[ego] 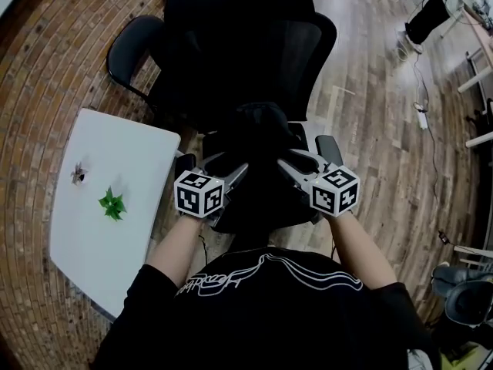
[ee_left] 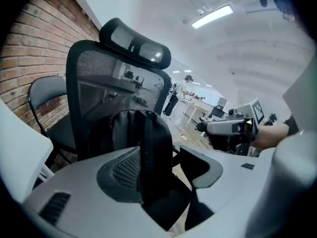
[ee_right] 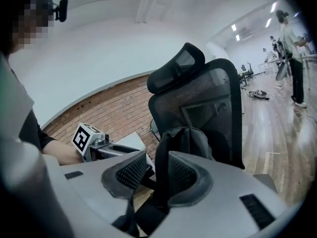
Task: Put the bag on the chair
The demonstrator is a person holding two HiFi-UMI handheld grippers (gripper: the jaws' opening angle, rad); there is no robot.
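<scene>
A black bag [ego: 262,137] stands upright on the seat of a black mesh office chair [ego: 231,45], leaning on the backrest. My left gripper [ego: 240,168] is at the bag's near left side and my right gripper [ego: 285,164] at its near right side. In the left gripper view the gripper [ee_left: 166,167] is open: a black strap [ee_left: 153,152] runs beside one pad, with a wide gap to the other. In the right gripper view the gripper [ee_right: 156,175] has a strap [ee_right: 161,167] between its pads, with a thin gap on one side.
A white table [ego: 85,245] stands to the left of the chair with a green paper shape [ego: 113,204] and a small pale object [ego: 78,174] on it. A second black chair [ego: 131,48] is behind it. Cables [ego: 420,114] lie on the wooden floor at right.
</scene>
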